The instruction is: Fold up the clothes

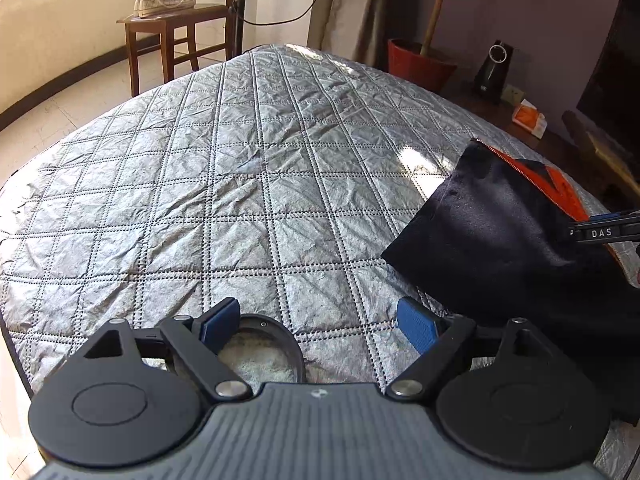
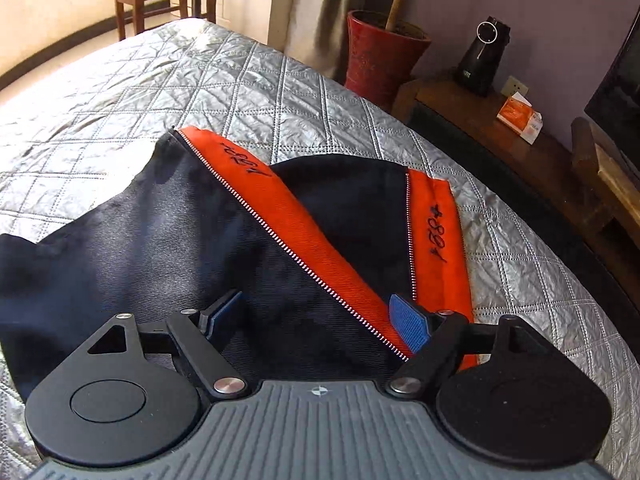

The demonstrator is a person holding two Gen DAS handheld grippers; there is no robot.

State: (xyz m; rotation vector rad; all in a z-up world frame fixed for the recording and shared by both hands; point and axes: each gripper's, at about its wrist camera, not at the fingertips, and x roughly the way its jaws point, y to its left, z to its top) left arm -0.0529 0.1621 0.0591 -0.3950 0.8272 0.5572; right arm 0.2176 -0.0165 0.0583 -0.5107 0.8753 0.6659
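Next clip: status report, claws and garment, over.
Left claw open over bare quilted cover. Right claw open above the navy-and-orange jacket, which lies unzipped. Nothing in the way.

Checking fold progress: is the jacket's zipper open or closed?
Open. The jacket has its zipper teeth split into two separate rows, orange lining showing between.

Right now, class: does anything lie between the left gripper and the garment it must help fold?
Nothing visible does. Only bare quilted cover lies between the open left gripper and the dark jacket off to its right.
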